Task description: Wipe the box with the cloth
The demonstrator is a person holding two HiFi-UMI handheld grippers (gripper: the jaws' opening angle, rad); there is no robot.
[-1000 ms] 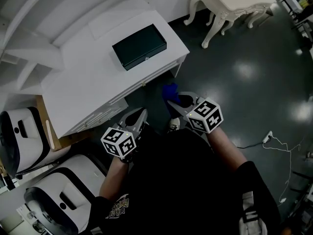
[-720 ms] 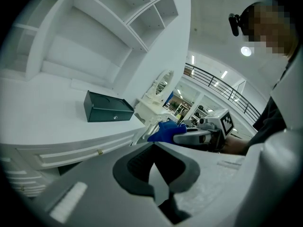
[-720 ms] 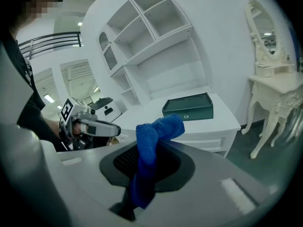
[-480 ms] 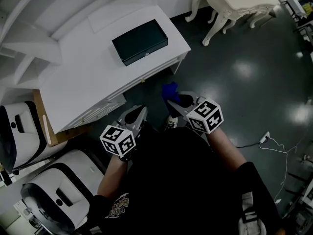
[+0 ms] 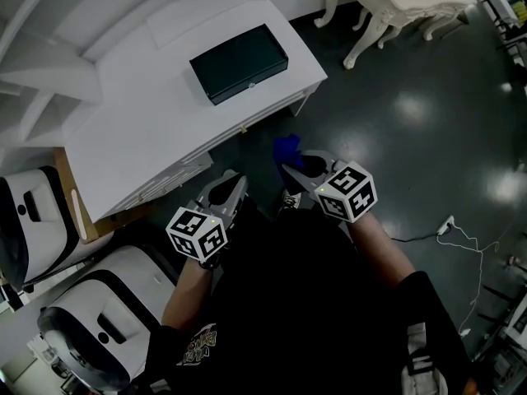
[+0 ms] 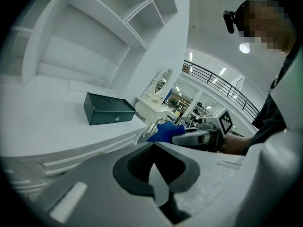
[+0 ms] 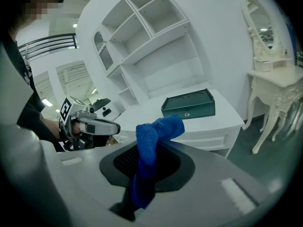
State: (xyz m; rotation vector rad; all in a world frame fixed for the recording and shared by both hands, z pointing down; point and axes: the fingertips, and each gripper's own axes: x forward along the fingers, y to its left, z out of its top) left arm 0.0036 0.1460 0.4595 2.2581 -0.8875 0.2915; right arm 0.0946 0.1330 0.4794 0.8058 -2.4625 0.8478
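Observation:
A dark green box (image 5: 239,63) with a small front latch lies closed on the white desk (image 5: 156,130); it also shows as the box (image 6: 108,109) and the box (image 7: 188,104) in the two gripper views. My right gripper (image 5: 290,169) is shut on a blue cloth (image 5: 286,148), whose folded end sticks up past the jaws as the cloth (image 7: 150,141). It hangs in front of the desk's edge, short of the box. My left gripper (image 5: 228,189) is shut and holds nothing, low beside the desk front.
The desk carries a white shelf unit (image 7: 142,37) at its back. A cream carved table (image 5: 395,6) stands to the right on the dark floor. Two white and black chairs (image 5: 99,319) sit at the left, and a white cable (image 5: 461,237) trails on the floor.
The view has shifted a little, so desk and box sit slightly higher and to the right. Both grippers have crept slightly toward the desk; their jaws are unchanged.

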